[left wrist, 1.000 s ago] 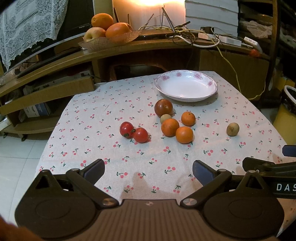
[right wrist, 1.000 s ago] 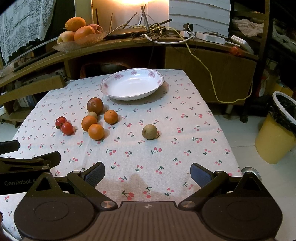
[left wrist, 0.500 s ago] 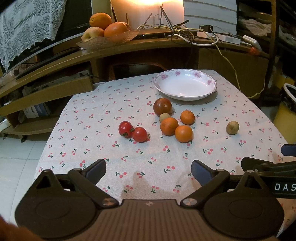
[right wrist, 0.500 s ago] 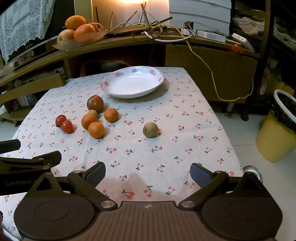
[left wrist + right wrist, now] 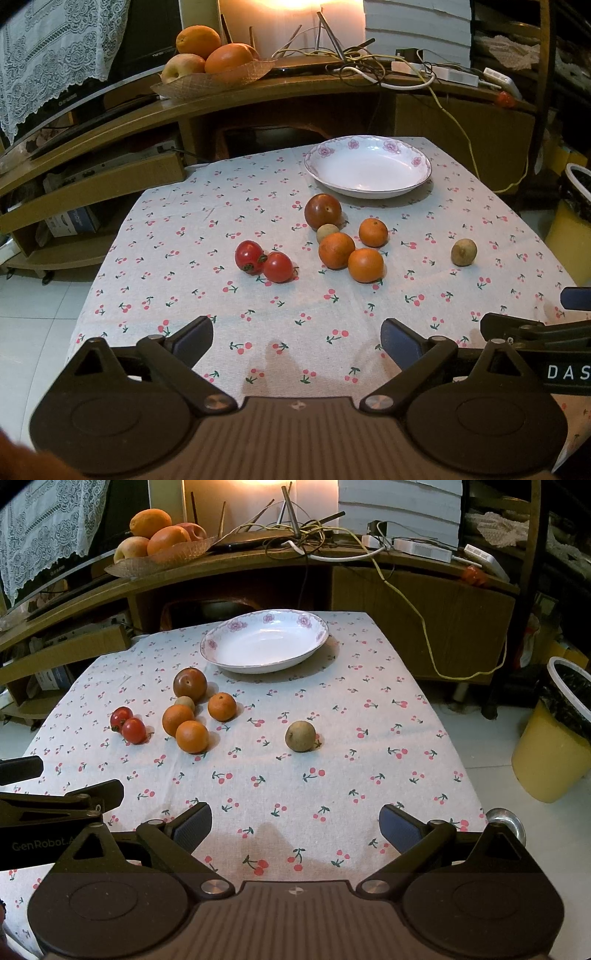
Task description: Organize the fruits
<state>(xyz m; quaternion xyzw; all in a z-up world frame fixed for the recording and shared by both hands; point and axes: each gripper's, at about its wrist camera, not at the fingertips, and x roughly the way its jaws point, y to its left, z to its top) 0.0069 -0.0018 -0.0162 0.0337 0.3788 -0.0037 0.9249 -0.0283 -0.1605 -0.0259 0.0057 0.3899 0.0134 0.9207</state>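
Observation:
An empty white floral-rimmed plate (image 5: 369, 184) (image 5: 236, 666) sits at the table's far side. Before it lie a dark red plum (image 5: 322, 211) (image 5: 190, 684), three oranges (image 5: 365, 264) (image 5: 191, 736), a small tan fruit (image 5: 327, 232) and two red tomatoes (image 5: 277, 266) (image 5: 133, 730). A lone brownish fruit (image 5: 463, 252) (image 5: 300, 736) lies apart to the right. My left gripper (image 5: 297, 338) and right gripper (image 5: 295, 821) are both open and empty, low over the table's near edge, well short of the fruit.
The cherry-print tablecloth (image 5: 221, 295) covers the table. A basket of large fruit (image 5: 207, 74) and tangled cables (image 5: 369, 62) sit on the wooden shelf behind. A yellow bin (image 5: 554, 746) stands on the floor at the right.
Both grippers have crept slightly forward towards the fruit; the scene sits a little lower and nearer. Both stay open and no fruit has moved.

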